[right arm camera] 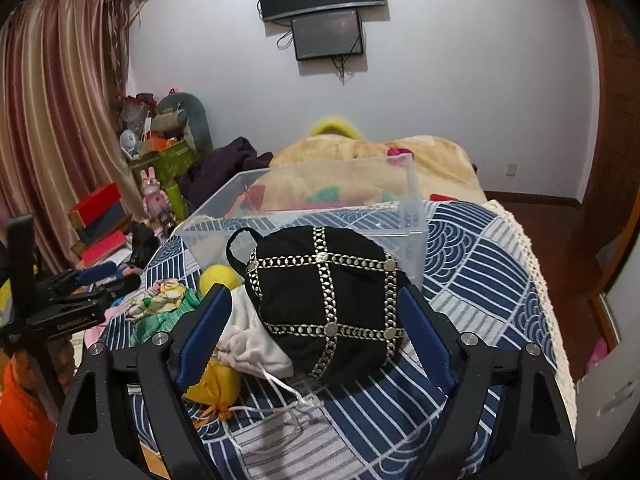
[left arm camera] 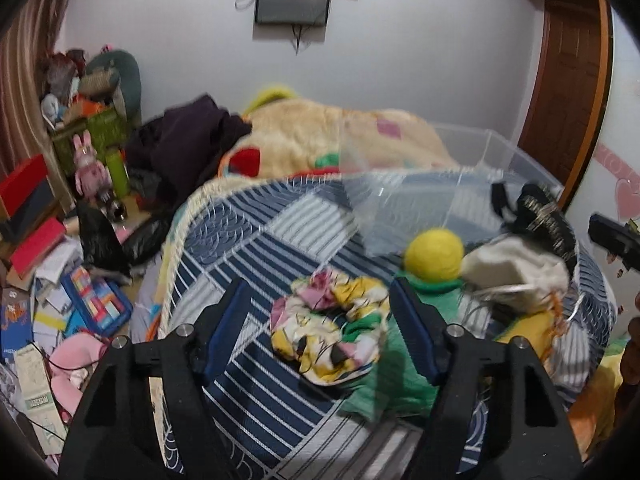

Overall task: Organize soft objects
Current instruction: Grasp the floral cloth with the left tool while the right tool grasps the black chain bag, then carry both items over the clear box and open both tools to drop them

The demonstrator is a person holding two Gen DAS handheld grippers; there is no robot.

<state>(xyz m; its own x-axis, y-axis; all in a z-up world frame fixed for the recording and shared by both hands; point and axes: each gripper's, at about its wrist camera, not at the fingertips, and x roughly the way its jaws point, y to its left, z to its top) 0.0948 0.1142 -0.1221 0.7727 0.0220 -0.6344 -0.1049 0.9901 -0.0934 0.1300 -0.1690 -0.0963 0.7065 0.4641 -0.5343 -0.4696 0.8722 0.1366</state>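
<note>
A floral scrunchie (left arm camera: pixel 332 328) lies on the blue patterned bedspread (left arm camera: pixel 256 248), between the open fingers of my left gripper (left arm camera: pixel 320 300). It rests partly on a green cloth (left arm camera: pixel 392 364). Behind it are a yellow wool ball (left arm camera: pixel 434 254), a white drawstring pouch (left arm camera: pixel 516 272) and a black gold-trimmed pouch (left arm camera: pixel 544 212). My right gripper (right arm camera: pixel 316 304) is open around the black pouch (right arm camera: pixel 324 292), fingers on both sides of it. The white pouch (right arm camera: pixel 256 344), a yellow pouch (right arm camera: pixel 216 384), the scrunchie (right arm camera: pixel 164 292) and the ball (right arm camera: pixel 218 276) lie to its left. A clear plastic box (right arm camera: pixel 320 208) stands behind.
A beige blanket (left arm camera: pixel 320 140) and dark clothes (left arm camera: pixel 188 136) lie at the bed's far end. The floor on the left holds books, boxes (left arm camera: pixel 28 196) and a pink toy rabbit (left arm camera: pixel 90 168). A wooden door (left arm camera: pixel 568 80) is on the right. My left gripper shows in the right wrist view (right arm camera: pixel 76 292).
</note>
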